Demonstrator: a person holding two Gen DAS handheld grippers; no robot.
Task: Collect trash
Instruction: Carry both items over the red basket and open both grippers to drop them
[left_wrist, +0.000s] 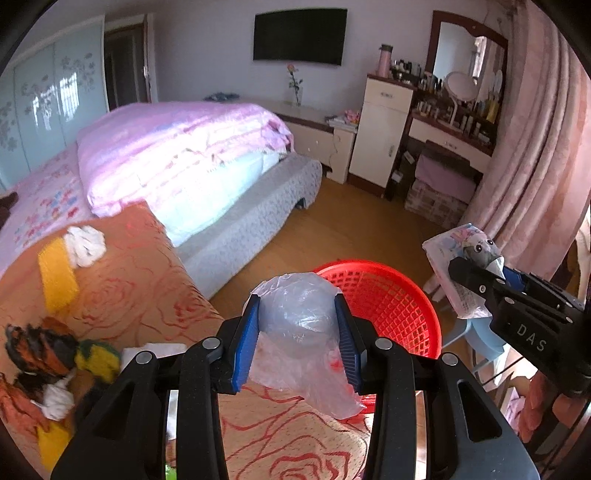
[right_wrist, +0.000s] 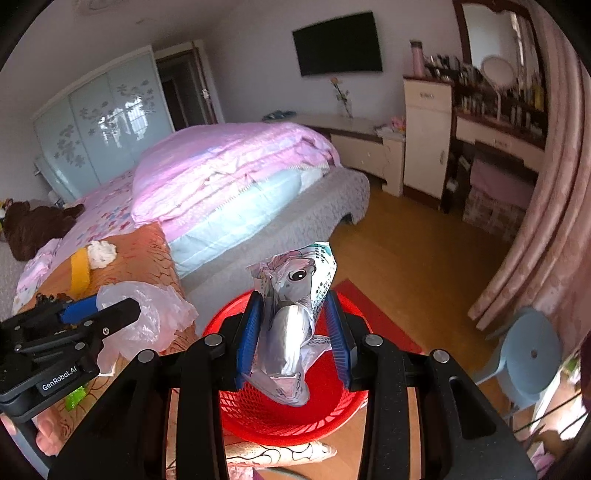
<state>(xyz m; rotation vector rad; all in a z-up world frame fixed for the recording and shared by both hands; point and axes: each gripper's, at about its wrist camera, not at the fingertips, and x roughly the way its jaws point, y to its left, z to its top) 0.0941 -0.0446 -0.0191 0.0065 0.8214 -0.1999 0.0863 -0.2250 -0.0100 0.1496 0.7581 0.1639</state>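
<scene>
My left hand-held gripper (left_wrist: 298, 339) is clamped on a crumpled clear plastic bag (left_wrist: 303, 343), blue pads (left_wrist: 246, 347) pressing it from both sides, loose end of the bag hanging down below the jaws. It's held above the near edge of the orange rose-print blanket (left_wrist: 140, 266), just beside the red basket (left_wrist: 399, 306), which shows right behind the bag in the left wrist view. My right hand-held gripper (right_wrist: 293, 336) is clamped on a snack wrapper (right_wrist: 295, 295) with a cartoon eye print and silver inside; it sticks up between the blue pads and sits directly over the red basket's open mouth (right_wrist: 325, 413) in the right wrist view. From the left view the same wrapper (left_wrist: 461, 258) and right gripper (left_wrist: 480, 280) are off to the right, near the pink curtain (left_wrist: 535, 147). From the right view the left gripper (right_wrist: 107, 314) with its bag (right_wrist: 147, 314) is off to the left over the blanket. Still lying on the blanket: a white crumpled tissue (left_wrist: 85, 245) touching a yellow strip (left_wrist: 57, 273), and lower left an orange-black wrapper (left_wrist: 40, 347) beside a yellow-green one (left_wrist: 98, 356), plus more white scraps near it, blurred. Basket stands on the wood floor (left_wrist: 351, 229) close to the bed; a light blue stool (right_wrist: 532, 354) is just to its right. Can't tell what's inside the basket, the grippers cover most of it.
</scene>
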